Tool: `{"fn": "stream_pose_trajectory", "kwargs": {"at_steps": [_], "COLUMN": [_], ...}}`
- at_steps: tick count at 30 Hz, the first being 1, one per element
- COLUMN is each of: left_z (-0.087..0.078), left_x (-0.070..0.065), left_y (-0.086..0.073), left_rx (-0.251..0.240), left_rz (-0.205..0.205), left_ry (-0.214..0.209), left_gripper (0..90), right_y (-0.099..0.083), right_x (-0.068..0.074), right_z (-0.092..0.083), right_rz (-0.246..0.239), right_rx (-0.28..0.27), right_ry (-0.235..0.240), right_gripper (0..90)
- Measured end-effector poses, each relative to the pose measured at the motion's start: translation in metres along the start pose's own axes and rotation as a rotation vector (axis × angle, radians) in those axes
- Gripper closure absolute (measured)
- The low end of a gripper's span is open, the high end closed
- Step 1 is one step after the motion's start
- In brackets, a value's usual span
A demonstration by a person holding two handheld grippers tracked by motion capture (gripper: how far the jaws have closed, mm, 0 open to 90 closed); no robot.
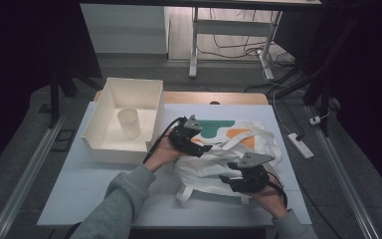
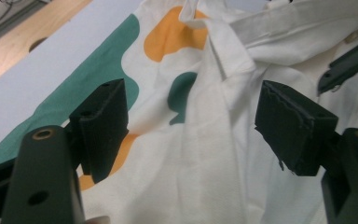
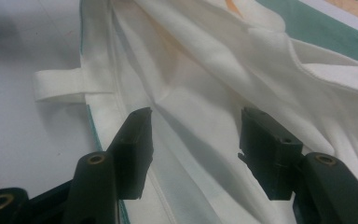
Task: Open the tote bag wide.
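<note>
White table [image 1: 74, 199] under everything, crumpled cream tote bag [image 1: 229, 159] just right of the white bin [image 1: 129, 89], your left claw [image 2: 191, 126] gaping over its printed cloth, nothing gripped, your right claw [image 3: 193, 149] likewise agape above its near edge, loop strap [image 3: 58, 86] beside

Person: grey knit sleeves with ribbed cuffs. Left hand-held gripper [image 1: 206, 147]: black body, grey three-cornered top plate, black trailing cable. Right hand-held gripper [image 1: 222, 178]: same build; black block pads [image 3: 135, 144], brass-ringed screw holes
</note>
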State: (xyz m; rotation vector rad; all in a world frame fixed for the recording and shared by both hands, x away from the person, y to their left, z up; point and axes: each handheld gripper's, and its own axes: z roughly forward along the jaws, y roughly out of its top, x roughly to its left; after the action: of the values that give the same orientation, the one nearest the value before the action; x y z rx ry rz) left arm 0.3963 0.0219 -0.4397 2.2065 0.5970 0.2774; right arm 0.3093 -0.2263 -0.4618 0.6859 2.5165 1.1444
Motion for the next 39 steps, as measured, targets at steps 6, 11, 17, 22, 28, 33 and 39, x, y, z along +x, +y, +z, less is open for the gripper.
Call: {"fn": "stream_pose_trajectory", "kwargs": {"at_steps": [6, 11, 17, 22, 28, 33, 39], "left_z": [0.010, 0.016, 0.026, 0.031, 0.031, 0.028, 0.024], "left_x": [-0.003, -0.003, -0.003, -0.001, 0.002, 0.005, 0.009], "left_y": [0.001, -0.001, -0.005, -0.010, -0.013, -0.014, -0.015], "left_rx": [0.050, 0.110, 0.176, 0.204, 0.191, 0.161, 0.119], "left_rz": [0.052, 0.086, 0.114, 0.129, 0.107, 0.079, 0.036], "left_ry": [-0.025, -0.023, -0.075, -0.050, -0.034, -0.034, -0.036], "left_gripper": [34.7, 45.9, 57.4, 67.1, 80.8, 82.4, 82.6], "right_y": [-0.004, -0.006, -0.005, -0.006, -0.008, -0.008, -0.006], "right_x": [-0.001, -0.001, -0.002, -0.005, -0.008, -0.008, -0.002], "right_z": [0.002, 0.002, 0.000, -0.001, -0.003, -0.001, 0.004], "right_rz": [0.008, 0.014, 0.012, 0.015, 0.023, 0.010, -0.011], "right_rx": [-0.001, -0.002, -0.005, -0.003, 0.005, 0.024, 0.051], "right_ry": [0.013, 0.013, 0.007, -0.001, -0.018, -0.022, 0.005], "right_gripper": [44.0, 44.0, 43.4, 43.1, 43.0, 42.9, 42.1]}}
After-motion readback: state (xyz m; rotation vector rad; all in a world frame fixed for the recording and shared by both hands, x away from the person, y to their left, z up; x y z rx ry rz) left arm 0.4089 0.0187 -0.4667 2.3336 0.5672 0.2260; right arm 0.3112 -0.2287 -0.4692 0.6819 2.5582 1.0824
